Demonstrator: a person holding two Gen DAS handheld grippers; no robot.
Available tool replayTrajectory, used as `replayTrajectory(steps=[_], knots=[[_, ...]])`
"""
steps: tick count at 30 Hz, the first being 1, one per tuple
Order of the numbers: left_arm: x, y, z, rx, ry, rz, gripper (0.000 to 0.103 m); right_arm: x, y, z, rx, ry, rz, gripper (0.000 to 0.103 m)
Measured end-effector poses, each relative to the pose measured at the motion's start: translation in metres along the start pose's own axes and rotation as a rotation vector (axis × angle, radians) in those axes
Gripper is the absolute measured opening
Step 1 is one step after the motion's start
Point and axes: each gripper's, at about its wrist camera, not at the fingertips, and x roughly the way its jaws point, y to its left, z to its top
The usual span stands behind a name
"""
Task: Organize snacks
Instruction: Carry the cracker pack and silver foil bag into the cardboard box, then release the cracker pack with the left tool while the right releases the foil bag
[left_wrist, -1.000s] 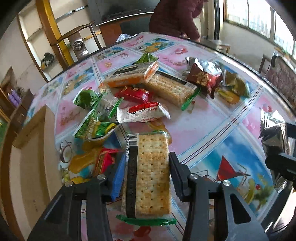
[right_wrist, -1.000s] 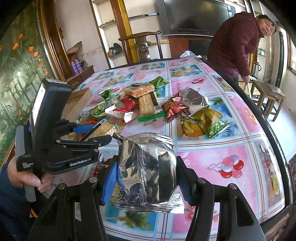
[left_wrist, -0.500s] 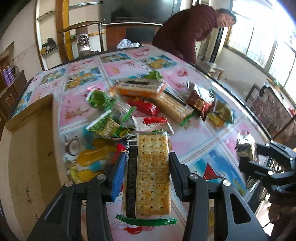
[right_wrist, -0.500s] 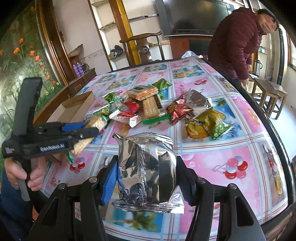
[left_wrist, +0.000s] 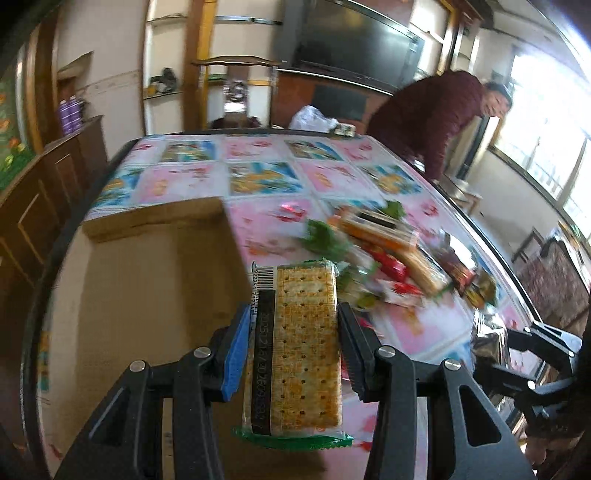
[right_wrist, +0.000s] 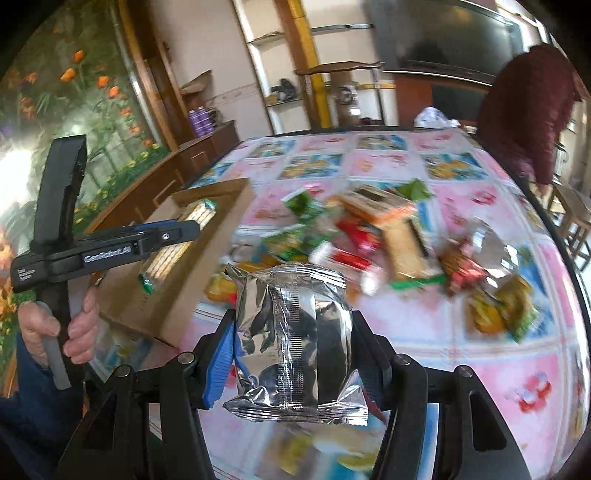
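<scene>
My left gripper (left_wrist: 291, 347) is shut on a clear cracker pack (left_wrist: 295, 347) and holds it above the right wall of an open cardboard box (left_wrist: 147, 295). The right wrist view shows that pack (right_wrist: 177, 243) over the box (right_wrist: 177, 295). My right gripper (right_wrist: 291, 354) is shut on a silver foil snack bag (right_wrist: 291, 339) above the table's front part, right of the box. It also shows in the left wrist view (left_wrist: 491, 343). A blurred pile of snack packs (left_wrist: 384, 266) lies mid-table and shows in the right wrist view too (right_wrist: 369, 240).
The table has a pink and blue patterned cloth (right_wrist: 480, 350) and a dark rim. A person in a dark red jacket (left_wrist: 432, 122) bends at the far right corner. A white plastic bag (left_wrist: 314, 120) and a chair (left_wrist: 236, 92) stand at the far edge.
My left gripper has swung left with the cracker pack, from over the snack pile to over the cardboard box. My right gripper, still holding the foil bag, has turned left toward the box.
</scene>
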Motion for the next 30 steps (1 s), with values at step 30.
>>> replayTrajectory(steps=[30], knots=[[0.067,0.185,0.05,-0.342,0.076,0.207,0.045,0.177,0.091,0.157,0.096,0.132,0.182,0.064]])
